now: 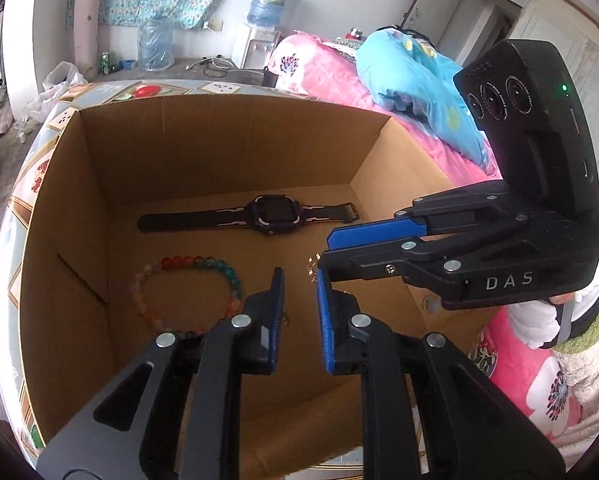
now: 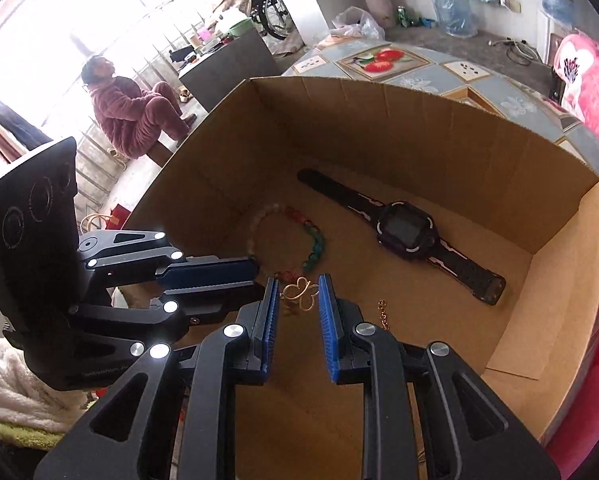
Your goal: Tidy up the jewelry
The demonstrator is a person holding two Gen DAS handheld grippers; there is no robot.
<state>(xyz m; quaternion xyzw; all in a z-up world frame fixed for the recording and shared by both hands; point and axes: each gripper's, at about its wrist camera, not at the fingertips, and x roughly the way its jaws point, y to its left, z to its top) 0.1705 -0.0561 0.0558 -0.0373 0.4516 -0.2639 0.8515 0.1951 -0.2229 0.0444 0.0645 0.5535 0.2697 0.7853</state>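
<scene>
An open cardboard box holds a black and purple watch, a bracelet of coloured beads and a gold chain with a butterfly ornament. My left gripper is open over the box floor, beside the beads. My right gripper is open with the gold butterfly between its fingertips, apart from both pads. In the left wrist view the right gripper comes in from the right, its fingers close together above a glint of gold chain.
The box stands on a round table with a patterned cloth. A bed with pink and blue bedding lies to the right. A person in a plush suit sits far off by a railing. Water jugs stand on the floor.
</scene>
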